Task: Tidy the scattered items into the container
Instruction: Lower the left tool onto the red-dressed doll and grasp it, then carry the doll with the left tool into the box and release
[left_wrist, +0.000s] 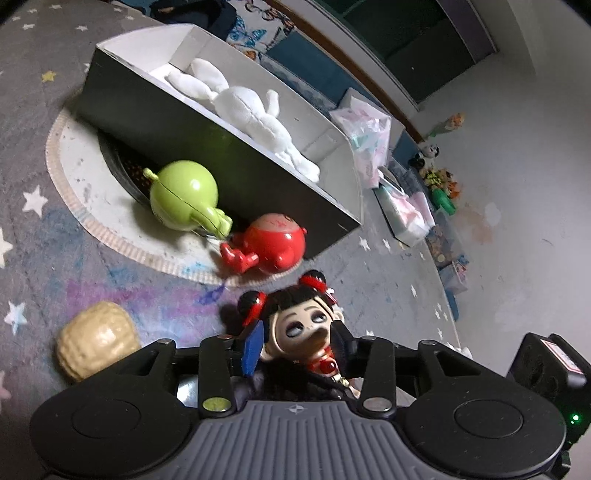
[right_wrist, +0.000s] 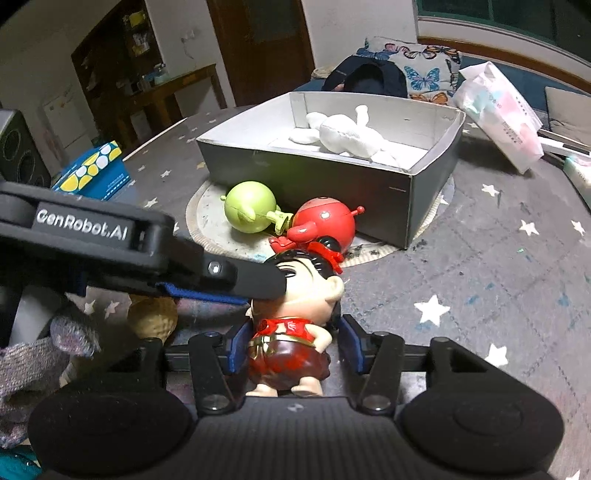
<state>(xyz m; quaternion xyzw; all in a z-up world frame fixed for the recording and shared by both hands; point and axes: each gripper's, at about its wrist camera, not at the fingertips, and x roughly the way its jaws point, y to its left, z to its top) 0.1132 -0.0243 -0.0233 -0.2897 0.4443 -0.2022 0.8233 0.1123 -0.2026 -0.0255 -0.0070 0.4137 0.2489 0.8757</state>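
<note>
The step in hand, as I read it, is carrying the doll figurine (left_wrist: 295, 326) to the box (right_wrist: 306, 168), which sits on the starry rug beyond it with a white plush rabbit (right_wrist: 343, 131) already inside. The figurine is at the near end of the scene, between both tools. The left gripper (left_wrist: 297, 334) is clamped on its head, with one blue pad at the left temple and the other finger against the hair on the right. The right gripper (right_wrist: 293, 341) brackets the waist. Its left pad meets the red tunic, but a sliver seems to show at the right pad, so I cannot tell whether it truly grips.

To do this well, one tool should take firm hold before the other lets go. The lift should clear the green round toy (left_wrist: 183, 195) and the red round toy (left_wrist: 275, 240) lying against the box's near wall. The glossy figurine may slip, so keep it upright and lower it in beside the rabbit rather than dropping it.

The left wrist view shows the face, the beige textured ball (left_wrist: 96, 338) near left, and the clutter far right. Only the right wrist view shows the body and feet, the other tool's finger across the forehead, and the free floor in the box's near half.
</note>
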